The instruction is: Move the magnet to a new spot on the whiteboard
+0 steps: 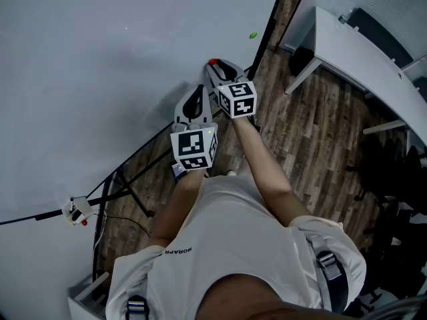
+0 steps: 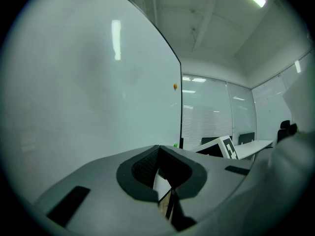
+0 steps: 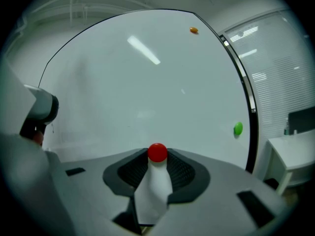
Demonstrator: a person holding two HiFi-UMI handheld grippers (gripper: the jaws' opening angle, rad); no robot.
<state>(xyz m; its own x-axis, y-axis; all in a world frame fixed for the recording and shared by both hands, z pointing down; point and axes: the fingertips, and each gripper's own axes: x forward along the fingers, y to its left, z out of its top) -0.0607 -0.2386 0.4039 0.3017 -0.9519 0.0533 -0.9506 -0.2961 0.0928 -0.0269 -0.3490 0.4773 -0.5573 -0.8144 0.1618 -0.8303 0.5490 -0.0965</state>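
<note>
A small round red magnet (image 3: pixel 157 153) sits pinched between the tips of my right gripper (image 3: pixel 157 156), which is shut on it. In the head view the red magnet (image 1: pixel 213 63) and right gripper (image 1: pixel 214 65) are close to the whiteboard (image 1: pixel 100 79), near its right edge. Whether the magnet touches the board I cannot tell. My left gripper (image 1: pixel 197 89) is just left of and behind the right one. Its jaws meet at the tip with nothing between them (image 2: pixel 158 147).
A green magnet (image 1: pixel 253 35) (image 3: pixel 238 128) and an orange magnet (image 3: pixel 194 30) (image 2: pixel 175 86) stick near the board's black right edge. A white desk (image 1: pixel 360 52) and dark chairs stand on the wooden floor to the right. The board's stand legs (image 1: pixel 127 185) run below.
</note>
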